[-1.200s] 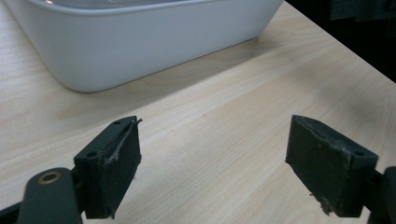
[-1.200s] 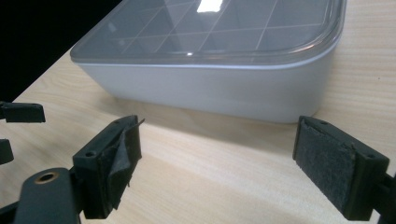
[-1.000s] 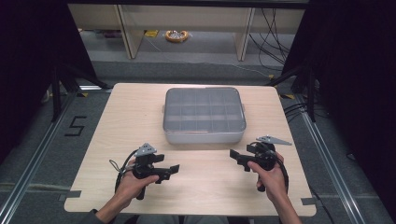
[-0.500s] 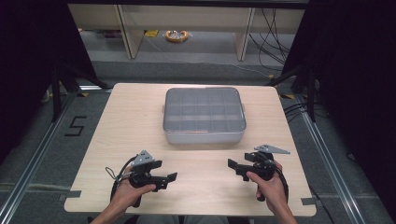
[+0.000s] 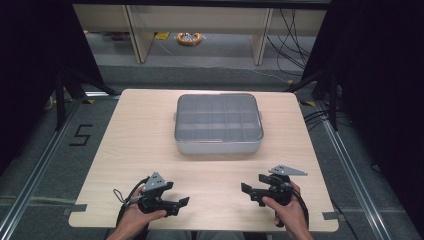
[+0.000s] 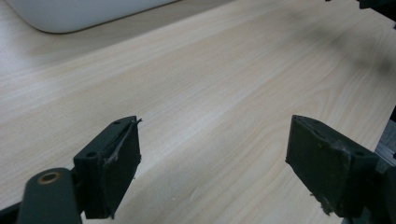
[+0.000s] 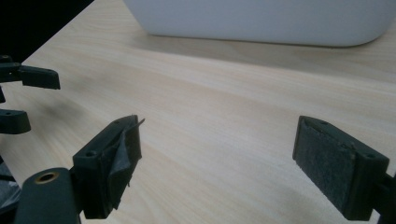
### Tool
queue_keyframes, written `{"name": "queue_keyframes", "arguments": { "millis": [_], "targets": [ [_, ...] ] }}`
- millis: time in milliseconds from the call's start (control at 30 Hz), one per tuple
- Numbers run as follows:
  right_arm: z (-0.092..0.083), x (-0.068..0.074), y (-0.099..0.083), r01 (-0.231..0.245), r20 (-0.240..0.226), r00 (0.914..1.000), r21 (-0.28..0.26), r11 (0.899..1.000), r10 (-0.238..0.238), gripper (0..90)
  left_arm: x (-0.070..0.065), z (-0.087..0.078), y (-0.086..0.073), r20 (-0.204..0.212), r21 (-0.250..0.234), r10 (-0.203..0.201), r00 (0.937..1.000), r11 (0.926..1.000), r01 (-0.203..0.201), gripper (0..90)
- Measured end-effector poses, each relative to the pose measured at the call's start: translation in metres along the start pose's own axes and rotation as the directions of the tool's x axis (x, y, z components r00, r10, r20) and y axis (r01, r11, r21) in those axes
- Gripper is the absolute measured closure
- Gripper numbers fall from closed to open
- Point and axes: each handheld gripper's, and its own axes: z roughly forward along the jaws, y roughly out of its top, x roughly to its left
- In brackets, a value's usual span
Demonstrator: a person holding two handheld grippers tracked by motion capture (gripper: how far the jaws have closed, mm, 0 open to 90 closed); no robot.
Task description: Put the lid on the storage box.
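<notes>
At the middle of the desk [image 5: 130, 150] sits a grey lidded compartment box [image 5: 218, 124], well apart from both grippers near the front edge. Left gripper [image 5: 182, 202] and right gripper [image 5: 246, 189] hold their jaws wide apart, empty. Rigid, smooth plastic, probably light; its protruding lid rim or side tabs look the best places to grip.

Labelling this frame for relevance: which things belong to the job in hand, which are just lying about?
Job in hand:
- compartment box, lid shut, mid-table
- left gripper, jaws apart, holding nothing
- right gripper, jaws apart, holding nothing
- table, bearing the box

Lying about:
- orange-ringed object on the floor beyond the table
- cables on the floor
- "5" floor marking
</notes>
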Motion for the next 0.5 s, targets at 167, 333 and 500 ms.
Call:
{"name": "queue_keyframes", "arguments": {
  "millis": [167,333,500],
  "targets": [
    [-0.003,0.005,-0.008,0.022,-0.010,0.9997,0.001,1.000,-0.022,16.4,-0.004,-0.001,-0.006,0.003,0.013,0.022,0.9998,0.9997,-0.022,17.2],
    [-0.008,0.013,-0.016,0.012,-0.016,0.9998,0.011,1.000,-0.012,16.3,-0.009,-0.003,-0.011,0.004,-0.001,0.036,0.9994,0.9994,-0.036,17.1],
    [-0.011,0.014,-0.023,0.053,-0.023,0.9984,0.017,0.998,-0.052,16.3,-0.015,-0.006,-0.015,0.010,0.002,0.033,0.9994,0.9995,-0.033,17.0]
  ]
}}
